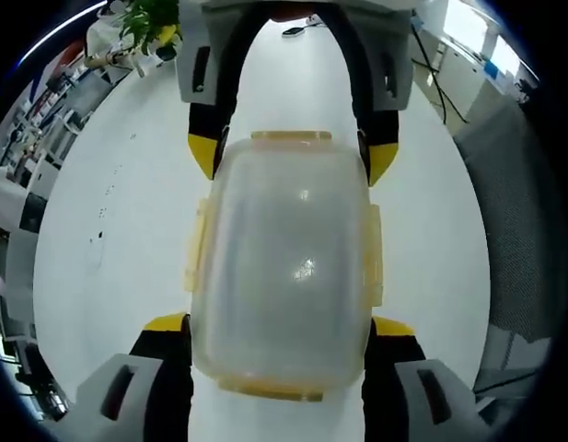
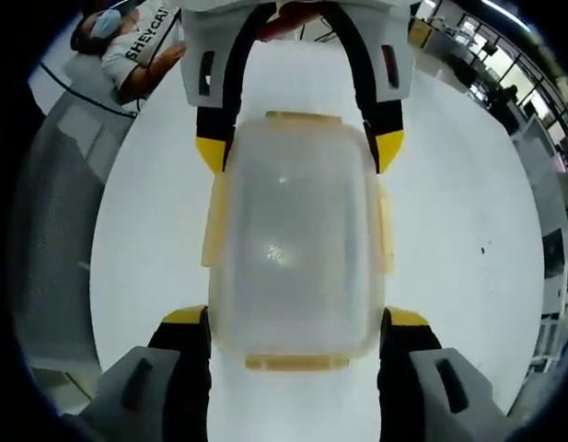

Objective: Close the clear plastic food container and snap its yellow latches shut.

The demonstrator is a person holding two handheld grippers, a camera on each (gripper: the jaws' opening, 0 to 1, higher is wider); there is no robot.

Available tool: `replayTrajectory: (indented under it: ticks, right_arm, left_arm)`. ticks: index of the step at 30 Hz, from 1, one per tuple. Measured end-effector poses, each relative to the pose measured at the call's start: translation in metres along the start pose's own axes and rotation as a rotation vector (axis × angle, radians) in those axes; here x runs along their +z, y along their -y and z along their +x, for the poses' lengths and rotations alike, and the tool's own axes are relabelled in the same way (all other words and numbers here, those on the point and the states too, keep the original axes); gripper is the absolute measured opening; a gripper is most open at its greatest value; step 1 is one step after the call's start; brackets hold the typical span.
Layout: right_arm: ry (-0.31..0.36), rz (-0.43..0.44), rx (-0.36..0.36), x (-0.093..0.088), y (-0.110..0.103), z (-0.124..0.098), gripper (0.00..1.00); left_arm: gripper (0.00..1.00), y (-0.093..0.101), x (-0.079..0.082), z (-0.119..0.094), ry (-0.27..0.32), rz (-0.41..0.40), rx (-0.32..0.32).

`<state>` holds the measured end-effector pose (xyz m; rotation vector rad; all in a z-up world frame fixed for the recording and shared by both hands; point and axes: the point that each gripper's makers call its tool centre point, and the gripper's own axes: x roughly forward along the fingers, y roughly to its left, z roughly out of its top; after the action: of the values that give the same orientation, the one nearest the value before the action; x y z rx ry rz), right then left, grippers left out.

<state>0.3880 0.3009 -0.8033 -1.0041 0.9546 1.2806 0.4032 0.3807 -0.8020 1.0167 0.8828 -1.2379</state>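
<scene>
In the left gripper view, the clear rectangular plastic food container (image 1: 285,267) with pale yellow latches (image 1: 374,253) lies lid-on at centre on the round white table (image 1: 127,212). The left gripper (image 1: 279,327) brackets its 6 o'clock end, jaws wide; the right gripper (image 1: 292,157) brackets 12 o'clock. In the right gripper view, the roles swap: right gripper (image 2: 325,322) at 6 o'clock, jaws wide, left gripper (image 2: 299,147) at 12.

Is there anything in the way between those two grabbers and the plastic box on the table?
Nothing visible. The clear container sits on the white table with its lid on, and each gripper's fingers already straddle one end of it, the left gripper from one end, the right gripper from the other.
</scene>
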Motion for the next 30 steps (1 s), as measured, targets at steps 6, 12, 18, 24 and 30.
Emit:
replayTrajectory:
  ticks: [6, 12, 18, 24, 30]
  right_arm:
    - [0.011, 0.000, 0.003, 0.0008, 0.0017, -0.0004, 0.72]
    - [-0.004, -0.001, -0.006, 0.0016, 0.0005, -0.0007, 0.73]
    - [0.006, 0.002, -0.024, 0.0015, 0.0015, 0.0010, 0.74]
    - [0.010, 0.009, -0.021, 0.0019, 0.0018, 0.0010, 0.75]
    - [0.030, -0.002, -0.024, 0.0032, 0.0011, 0.0006, 0.75]
  left_arm:
    - [0.72, -0.0014, -0.0009, -0.0008, 0.005, -0.001, 0.001]
    - [0.74, -0.0013, -0.0009, -0.0007, 0.018, -0.001, 0.005]
    - [0.75, 0.0008, -0.0028, 0.0005, 0.007, 0.044, 0.017]
    - [0.75, -0.0008, -0.0019, -0.0019, 0.045, 0.036, 0.030]
    - [0.74, 0.0009, -0.0012, -0.0055, 0.129, -0.013, 0.043]
